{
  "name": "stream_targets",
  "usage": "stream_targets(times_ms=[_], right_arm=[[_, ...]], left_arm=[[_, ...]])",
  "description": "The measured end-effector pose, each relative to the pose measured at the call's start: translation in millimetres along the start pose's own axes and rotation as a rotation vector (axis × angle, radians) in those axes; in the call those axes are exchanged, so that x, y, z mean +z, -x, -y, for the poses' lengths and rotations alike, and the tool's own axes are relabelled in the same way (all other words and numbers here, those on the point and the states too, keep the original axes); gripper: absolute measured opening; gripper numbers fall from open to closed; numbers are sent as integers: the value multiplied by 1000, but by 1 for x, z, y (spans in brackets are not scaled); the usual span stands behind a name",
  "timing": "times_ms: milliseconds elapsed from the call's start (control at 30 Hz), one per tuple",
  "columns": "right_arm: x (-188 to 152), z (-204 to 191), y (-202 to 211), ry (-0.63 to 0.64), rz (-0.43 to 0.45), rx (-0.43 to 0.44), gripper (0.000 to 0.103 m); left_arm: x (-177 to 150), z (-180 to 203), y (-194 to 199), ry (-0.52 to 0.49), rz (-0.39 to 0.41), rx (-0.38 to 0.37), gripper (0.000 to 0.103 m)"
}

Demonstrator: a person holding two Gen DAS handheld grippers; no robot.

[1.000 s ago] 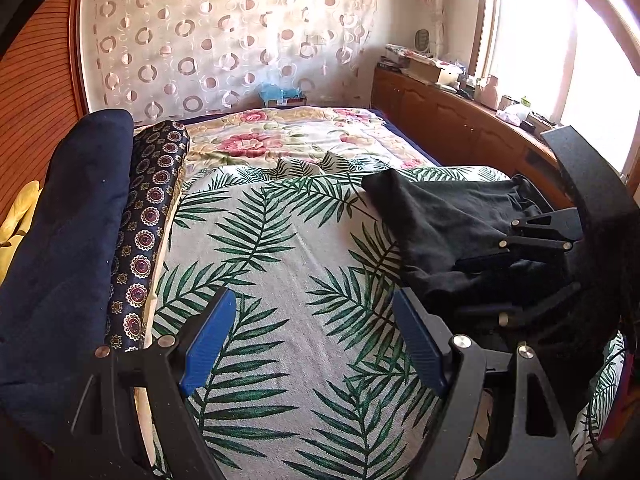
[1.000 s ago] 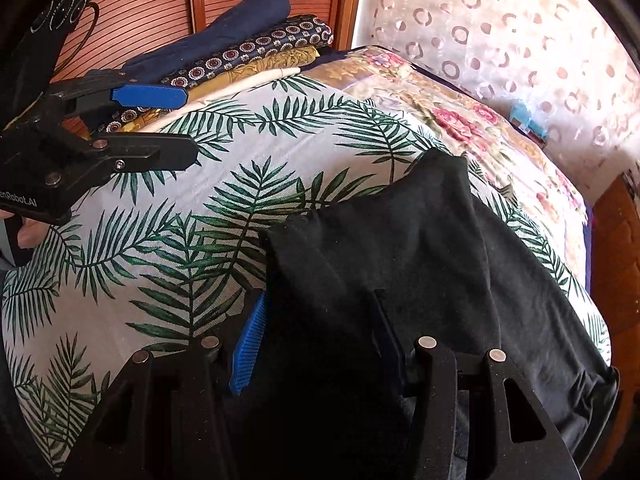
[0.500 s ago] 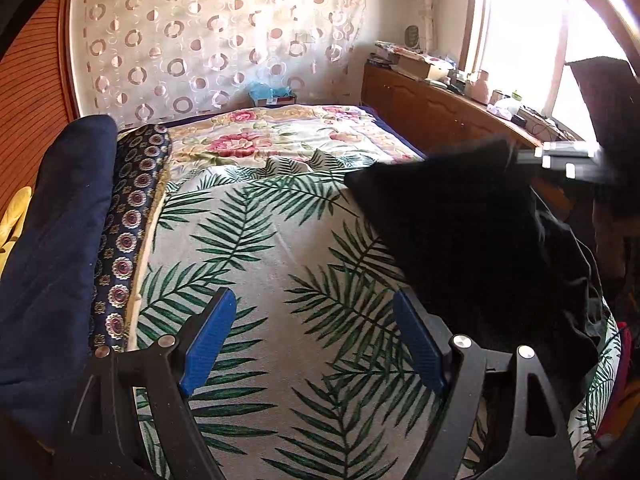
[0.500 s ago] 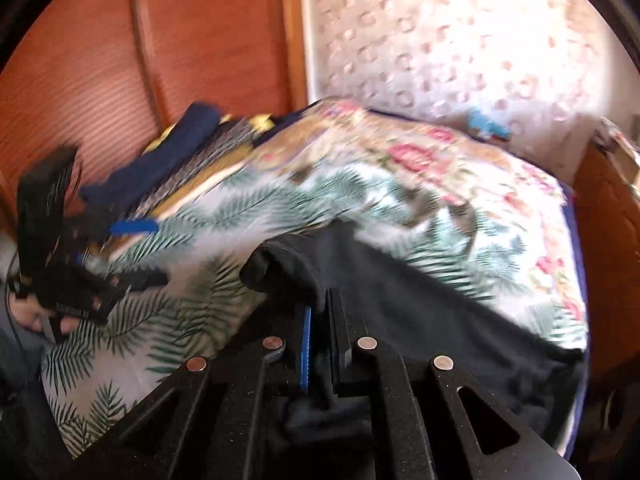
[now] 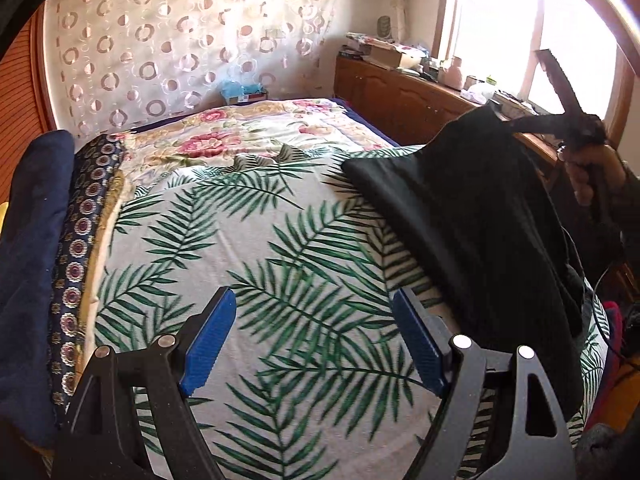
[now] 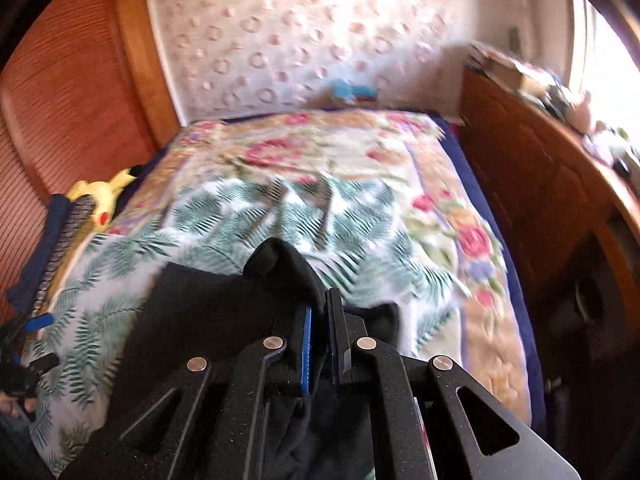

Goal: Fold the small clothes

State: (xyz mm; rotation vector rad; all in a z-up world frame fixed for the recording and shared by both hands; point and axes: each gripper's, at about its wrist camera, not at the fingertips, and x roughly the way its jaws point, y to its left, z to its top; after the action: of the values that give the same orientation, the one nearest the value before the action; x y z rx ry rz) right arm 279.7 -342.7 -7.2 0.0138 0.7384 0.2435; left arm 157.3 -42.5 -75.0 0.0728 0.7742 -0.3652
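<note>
Our right claw (image 6: 320,320) is clenched on the black garment's (image 5: 472,200) edge, lifting it off the bed (image 5: 280,240) to spread it; our left claw (image 5: 312,336) hovers released, empty, nearby.

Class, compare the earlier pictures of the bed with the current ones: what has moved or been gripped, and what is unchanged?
The right hand-held gripper has just closed on an edge of the black garment and lifted it up off the leaf-print bedspread, toward the window side; a second ago its jaws stood open around the flat cloth. The left hand-held gripper remains open and empty over the bedspread. The folded dark blue bedding has not moved.
</note>
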Motion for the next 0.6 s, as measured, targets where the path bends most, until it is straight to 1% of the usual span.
stream_targets(times_ms=[33,67,100,133,167,200,233,333,400,467,500,600], right_arm=[[-2,2,-5,-4,-17,-24,7],[-5,5,-11,-7,-32,-57,11],[-7,6,-15,-3,-43,-80,13],[-7,4,-16,-3,-40,-83,19],[-10,2,-12,-8,-29,-80,28],[-13,0,-7,-8,-15,-79,32],[-15,-5,-1,-3,2,-81,33],[-34,-18,24,13,39,-65,33],[-54,-25,39,20,52,-50,33],[-75,-31,47,27,55,-36,33],[-88,-24,59,27,56,-26,33],[-119,-33,69,30,48,5,33]], left_arm=[[0,3,0,-7,-3,-2,81],[0,7,0,-11,-4,-3,81],[0,11,1,-18,-5,-7,81],[0,13,1,-20,-5,-9,81],[0,15,2,-22,-3,-13,81],[1,19,3,-25,0,-19,81],[1,21,3,-26,2,-22,81],[1,33,6,-35,13,-43,81],[1,42,8,-47,22,-54,81],[0,51,10,-54,26,-67,81],[-1,56,10,-60,24,-76,81],[-4,68,10,-77,21,-88,81]])
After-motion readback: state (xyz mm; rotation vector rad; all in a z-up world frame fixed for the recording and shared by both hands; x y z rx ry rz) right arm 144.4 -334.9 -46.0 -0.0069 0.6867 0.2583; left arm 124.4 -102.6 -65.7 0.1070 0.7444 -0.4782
